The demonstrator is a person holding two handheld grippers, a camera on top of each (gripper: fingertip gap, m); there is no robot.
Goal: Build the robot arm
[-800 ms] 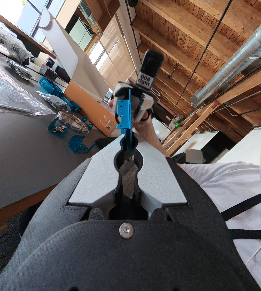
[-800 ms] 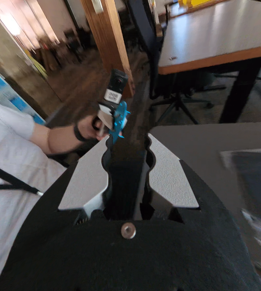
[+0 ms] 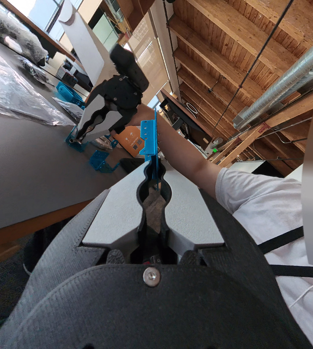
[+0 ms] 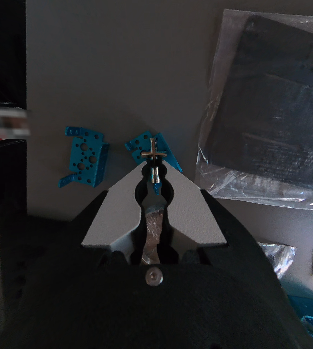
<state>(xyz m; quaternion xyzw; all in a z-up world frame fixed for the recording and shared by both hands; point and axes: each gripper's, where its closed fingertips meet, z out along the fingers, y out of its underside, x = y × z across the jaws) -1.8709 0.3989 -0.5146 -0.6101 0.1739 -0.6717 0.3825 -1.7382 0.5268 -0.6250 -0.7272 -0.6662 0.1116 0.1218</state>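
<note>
The left gripper (image 3: 154, 170) is clamped on a thin blue perforated metal plate (image 3: 149, 139), which stands edge-on and sticks up out of its fingertips, held in the air off the near edge of the grey table (image 3: 19, 170).

The right gripper (image 4: 153, 166) is down at the table surface. Its fingertips are closed around the lower arm of a small silver cross-shaped wrench (image 4: 153, 154), whose other arms project beyond the tips. The wrench lies over a blue bracket (image 4: 140, 149) on the table; whether the tool has left that bracket is hard to tell in the dim wrist view. In the left wrist view the same gripper (image 3: 76, 137) touches down on that bracket.

Just beside it lies a second blue bracket (image 4: 85, 156), flat, with many round holes. Right of the fingers, a clear plastic bag (image 4: 265, 113) holds a dark sheet.

Farther back stands an open cardboard box (image 3: 133, 139), orange outside with a white flap. Its side carries small printed symbols and square code marks. A sticker with lettering on the right gripper's camera mount is not turned this way.
</note>
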